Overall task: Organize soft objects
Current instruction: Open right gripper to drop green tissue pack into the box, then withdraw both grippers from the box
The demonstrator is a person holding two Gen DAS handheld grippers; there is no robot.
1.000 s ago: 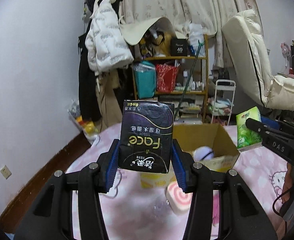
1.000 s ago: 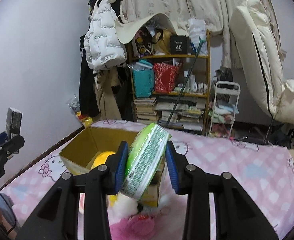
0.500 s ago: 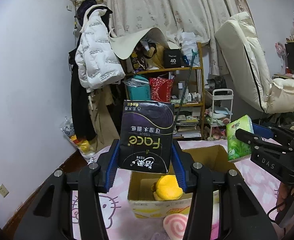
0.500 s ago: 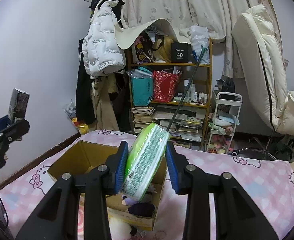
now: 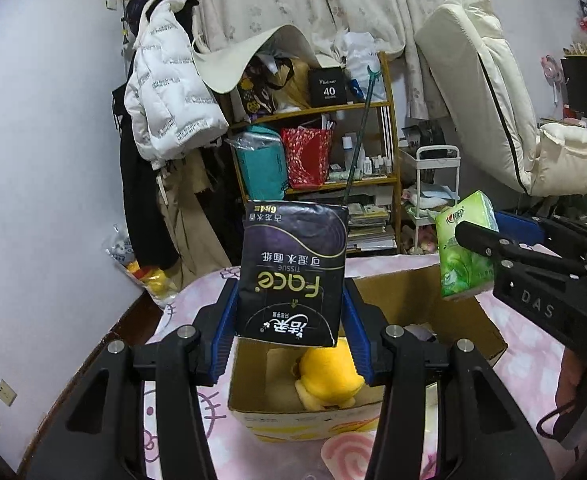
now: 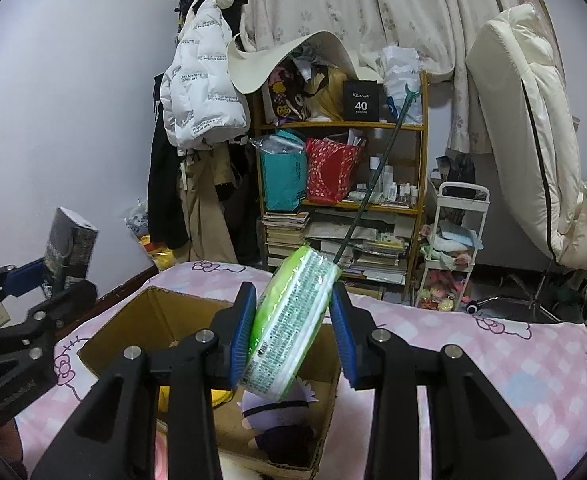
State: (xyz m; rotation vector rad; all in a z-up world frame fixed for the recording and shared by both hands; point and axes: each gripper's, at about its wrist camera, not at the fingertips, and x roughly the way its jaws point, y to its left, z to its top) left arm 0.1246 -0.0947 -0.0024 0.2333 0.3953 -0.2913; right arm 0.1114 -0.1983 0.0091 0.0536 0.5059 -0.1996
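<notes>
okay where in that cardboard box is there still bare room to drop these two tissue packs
Bare floor shows in the box along its far-left wall, behind the yellow plush. The near side is crowded: yellow plush and a purple-clad doll. Outside, pink bedspread right of the box is bare.

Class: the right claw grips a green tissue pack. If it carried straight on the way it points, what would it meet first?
Probably the open cardboard box: the right claw tilts down over it, toward the purple plush doll inside. Depth is uncertain.
</notes>
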